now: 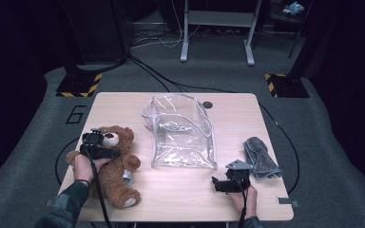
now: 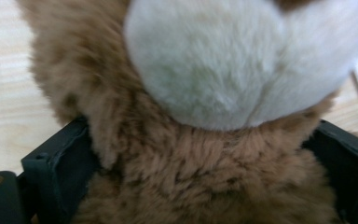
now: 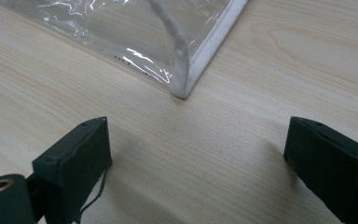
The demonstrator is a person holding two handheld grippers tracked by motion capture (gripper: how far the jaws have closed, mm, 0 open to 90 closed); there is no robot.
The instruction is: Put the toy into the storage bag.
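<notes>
Now, teddy bear [image 1: 115,164]: lying on its back at the table's [image 1: 180,199] left edge, head pointing away from you.
Your left gripper [image 2: 200,158]: jaws set either side of the bear's neck, just under the white muzzle, pressing into the fur.
Your right gripper [image 3: 196,154]: jaws spread wide, holding nothing, low over bare wood.
Clear bag [image 3: 135,37]: its near corner lies just ahead of your right gripper.
Grey cloth [image 1: 261,159]: beside your right hand.

brown teddy bear [image 1: 116,164] with a white muzzle lies on its back at the table's left edge.
</notes>
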